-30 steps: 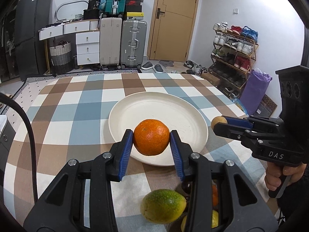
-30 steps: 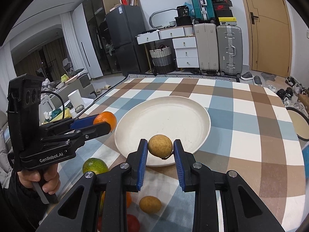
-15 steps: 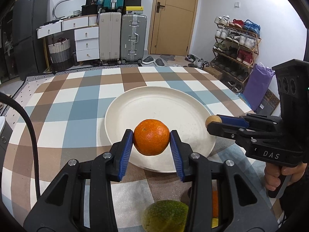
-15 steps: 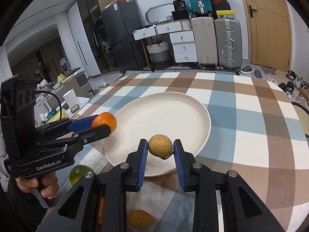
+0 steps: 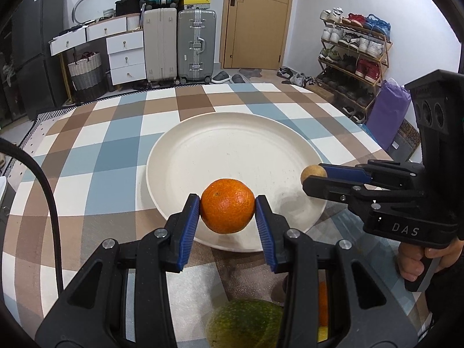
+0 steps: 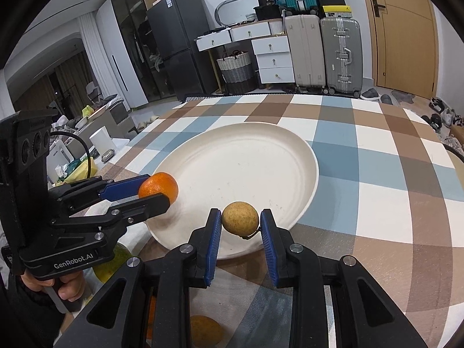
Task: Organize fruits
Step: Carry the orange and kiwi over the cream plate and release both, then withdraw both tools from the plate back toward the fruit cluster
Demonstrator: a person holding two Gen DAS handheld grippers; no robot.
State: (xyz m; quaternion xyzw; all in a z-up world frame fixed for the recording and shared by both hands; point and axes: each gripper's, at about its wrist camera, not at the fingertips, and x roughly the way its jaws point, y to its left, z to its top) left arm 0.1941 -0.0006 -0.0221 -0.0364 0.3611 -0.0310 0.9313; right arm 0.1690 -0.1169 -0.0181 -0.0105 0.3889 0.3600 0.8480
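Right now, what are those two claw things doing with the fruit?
A person is holding a claw in each hand and sorting fruit onto a big plate. The left claw is squeezing an orange, and the right claw is squeezing a small tan round fruit. Both fruits are over the near edge of the plate, not let go yet. A green fruit waits on the checkered tablecloth.
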